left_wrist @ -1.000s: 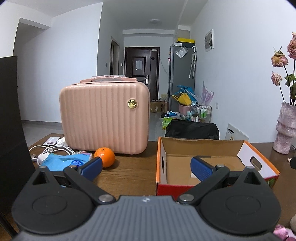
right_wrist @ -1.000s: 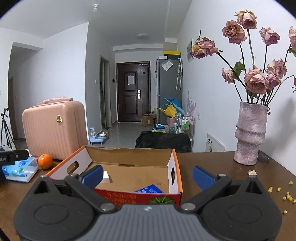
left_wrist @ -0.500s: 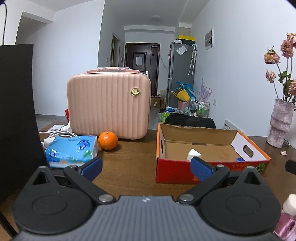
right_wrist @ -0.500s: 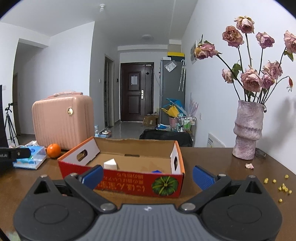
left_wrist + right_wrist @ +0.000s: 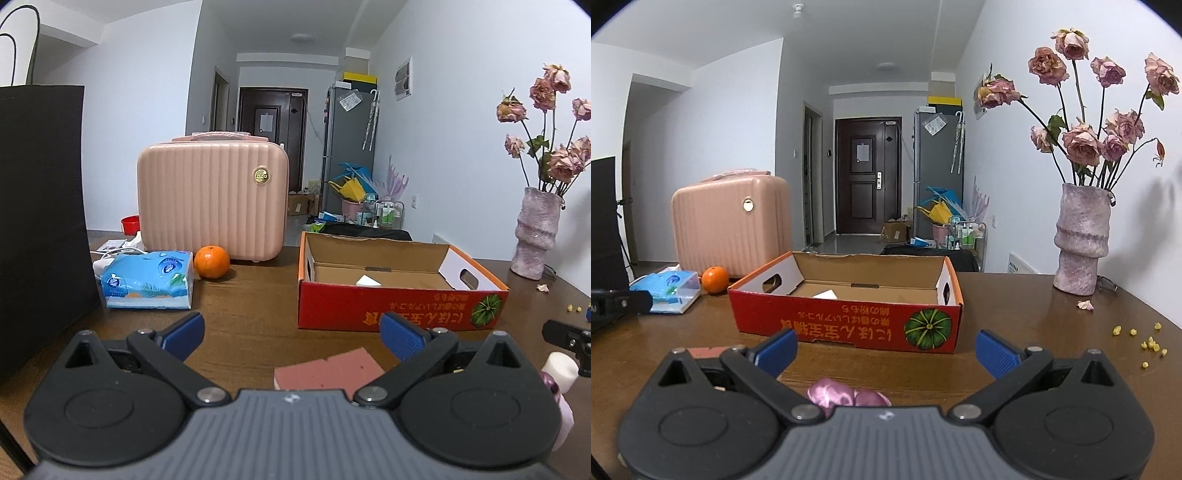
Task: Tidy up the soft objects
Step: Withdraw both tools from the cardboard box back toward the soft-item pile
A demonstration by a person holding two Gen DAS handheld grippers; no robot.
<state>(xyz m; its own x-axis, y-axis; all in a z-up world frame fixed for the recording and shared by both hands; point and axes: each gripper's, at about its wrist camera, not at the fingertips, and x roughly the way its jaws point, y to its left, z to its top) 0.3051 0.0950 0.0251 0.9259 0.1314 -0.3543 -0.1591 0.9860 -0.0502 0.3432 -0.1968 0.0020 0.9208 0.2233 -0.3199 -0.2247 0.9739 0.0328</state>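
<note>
A red cardboard box [image 5: 399, 306] stands open on the brown table, also in the right wrist view [image 5: 849, 325], with a white piece [image 5: 367, 281] inside. My left gripper [image 5: 291, 338] is open and empty, just above and behind a pink sponge [image 5: 328, 371] lying flat on the table. My right gripper [image 5: 886, 349] is open and empty, over a shiny pink fabric item [image 5: 846, 397] close under it. A blue tissue pack [image 5: 149, 286] lies at the left. A white and pink soft item [image 5: 559, 369] shows at the right edge of the left wrist view.
A pink case [image 5: 212, 201] and an orange [image 5: 211, 261] stand behind the tissue pack. A black bag [image 5: 40, 221] rises at the left. A vase of dried roses [image 5: 1080, 240] stands at the right, with yellow crumbs [image 5: 1148, 343] on the table.
Both grippers have pulled back from the box toward the near edge of the table. The sponge and the pink fabric item have come into view beneath them. Both stay open.
</note>
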